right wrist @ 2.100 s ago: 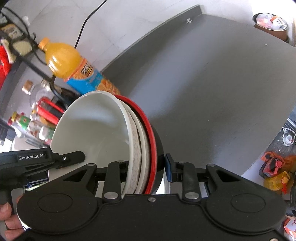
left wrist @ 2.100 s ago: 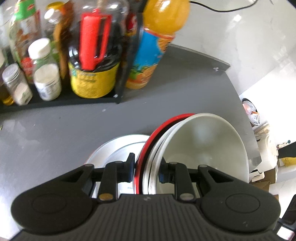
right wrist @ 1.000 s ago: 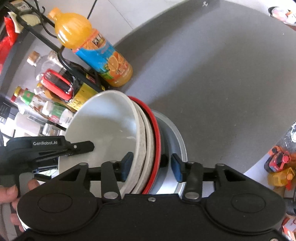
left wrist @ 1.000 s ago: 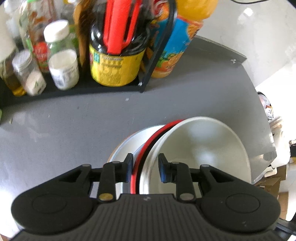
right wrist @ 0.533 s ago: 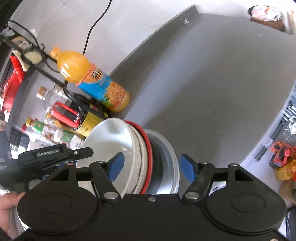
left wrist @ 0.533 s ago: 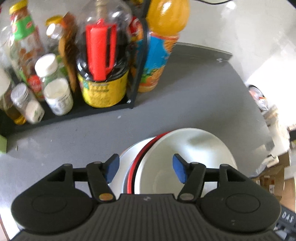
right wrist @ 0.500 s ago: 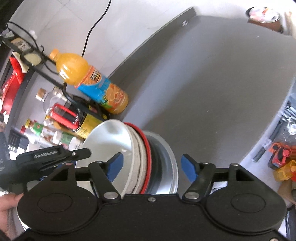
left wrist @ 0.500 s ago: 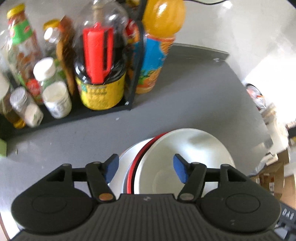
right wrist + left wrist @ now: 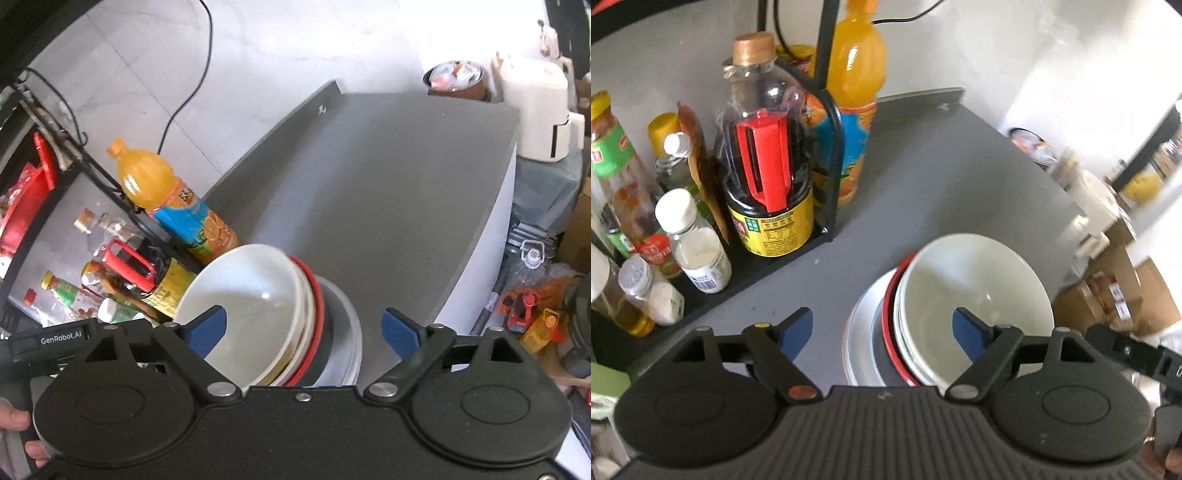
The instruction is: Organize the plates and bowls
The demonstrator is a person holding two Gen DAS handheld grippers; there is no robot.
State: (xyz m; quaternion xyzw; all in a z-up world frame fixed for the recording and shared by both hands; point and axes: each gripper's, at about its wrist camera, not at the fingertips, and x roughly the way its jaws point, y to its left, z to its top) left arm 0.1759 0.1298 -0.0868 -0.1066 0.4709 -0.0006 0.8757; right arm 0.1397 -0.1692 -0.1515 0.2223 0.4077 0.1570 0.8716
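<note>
A stack of dishes rests on the grey counter [image 9: 934, 177]: a white bowl [image 9: 975, 284] on top, nested in further white bowls, then a red-rimmed black bowl [image 9: 886, 332], all on a white plate [image 9: 858, 339]. The right wrist view shows the same white bowl [image 9: 251, 295], red-rimmed bowl [image 9: 317, 306] and plate [image 9: 351, 332]. My left gripper [image 9: 882, 332] is open, raised over the stack with its blue-tipped fingers apart. My right gripper [image 9: 303, 328] is open too, straddling the stack from the other side without touching it.
A black wire rack [image 9: 827, 122] holds a soy sauce bottle [image 9: 768, 177], spice jars and other bottles left of the stack. An orange juice bottle [image 9: 855, 92] stands behind it. A white kettle [image 9: 535, 110] and a bin [image 9: 454, 79] lie beyond the counter's far edge.
Both grippers let go of the tilted stack, opened wide and drew back and up. The stack now sits level on the counter.
</note>
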